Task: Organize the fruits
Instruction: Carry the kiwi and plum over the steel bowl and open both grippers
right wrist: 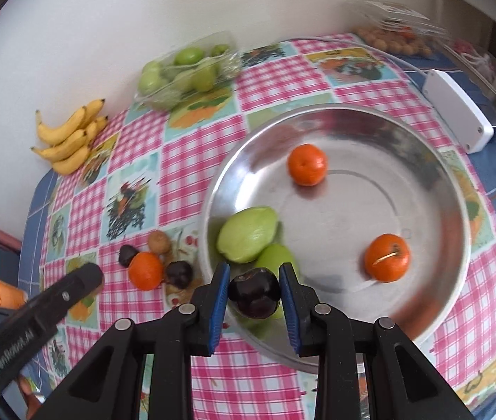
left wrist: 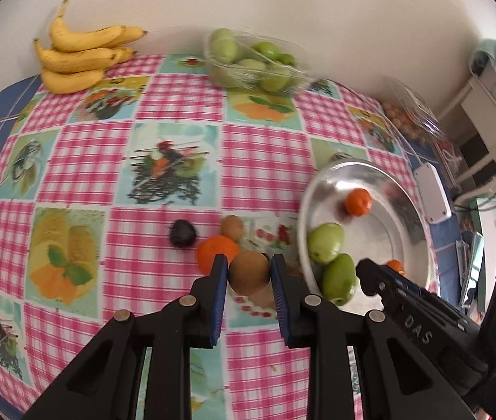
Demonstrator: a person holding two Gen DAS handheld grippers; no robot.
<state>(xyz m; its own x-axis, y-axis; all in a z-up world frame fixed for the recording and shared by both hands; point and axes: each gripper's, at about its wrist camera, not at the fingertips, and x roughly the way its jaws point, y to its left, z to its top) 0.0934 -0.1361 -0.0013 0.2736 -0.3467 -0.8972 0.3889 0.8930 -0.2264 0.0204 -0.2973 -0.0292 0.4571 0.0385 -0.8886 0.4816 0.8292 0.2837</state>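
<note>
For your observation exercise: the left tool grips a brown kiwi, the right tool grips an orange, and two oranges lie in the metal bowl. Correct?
Not quite. In the right wrist view the right tool grips a dark plum, not an orange. The rest stands.

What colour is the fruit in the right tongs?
Dark purple, nearly black: the plum, clearest in the right wrist view.

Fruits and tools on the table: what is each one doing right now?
Left tool: shut on a kiwi.
Right tool: shut on a dark plum.
Metal bowl: holds two oranges, two green fruits.
Bananas: lying by the wall.
Green fruit pack: wrapped in plastic.
</note>
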